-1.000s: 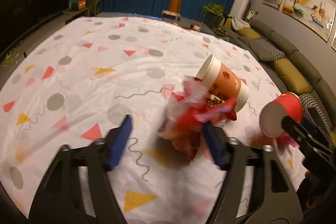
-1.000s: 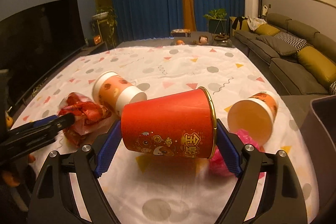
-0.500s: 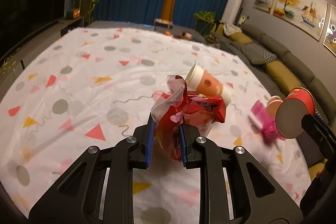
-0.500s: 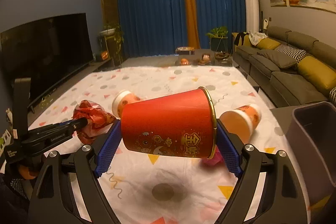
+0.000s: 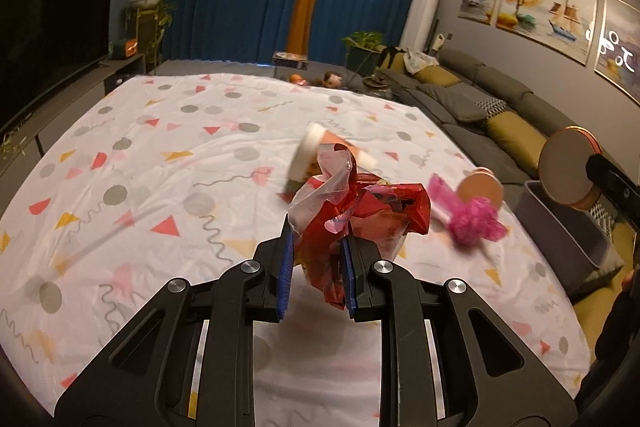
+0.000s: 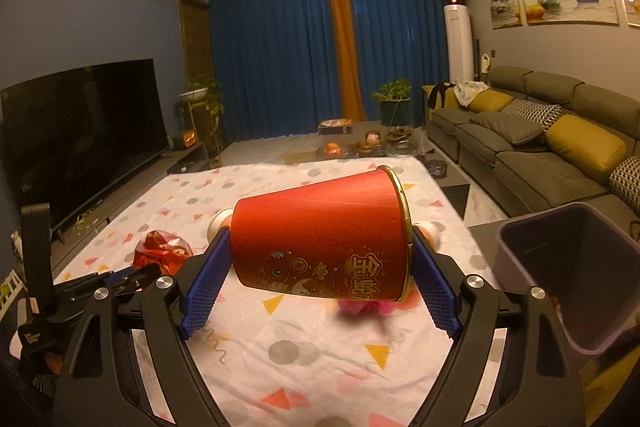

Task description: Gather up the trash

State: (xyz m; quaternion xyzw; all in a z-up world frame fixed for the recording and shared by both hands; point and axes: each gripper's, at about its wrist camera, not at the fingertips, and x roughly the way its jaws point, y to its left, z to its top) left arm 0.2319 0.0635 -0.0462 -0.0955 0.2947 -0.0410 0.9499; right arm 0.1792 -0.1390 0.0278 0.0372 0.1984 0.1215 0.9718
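Note:
My left gripper (image 5: 316,239) is shut on a crumpled red foil wrapper (image 5: 360,215), held up off the patterned white sheet (image 5: 160,167). The same wrapper (image 6: 160,255) shows at the lower left of the right wrist view. My right gripper (image 6: 320,241) is shut on a big red paper cup (image 6: 320,239) lying sideways between the pads, also lifted; its base (image 5: 568,167) appears at the right of the left wrist view. On the sheet lie an orange-and-white cup (image 5: 316,151), a second cup (image 5: 480,189) and a pink wrapper (image 5: 474,223).
A grey bin (image 6: 568,267) stands at the sheet's right edge, just right of the red cup. A grey sofa with yellow cushions (image 6: 560,155) runs along the right wall. A dark television (image 6: 80,131) on a low unit lines the left side.
The left jaws closed on the red wrapper and lifted it off the sheet. The right gripper rose with the red cup, and the bin came into view on the right.

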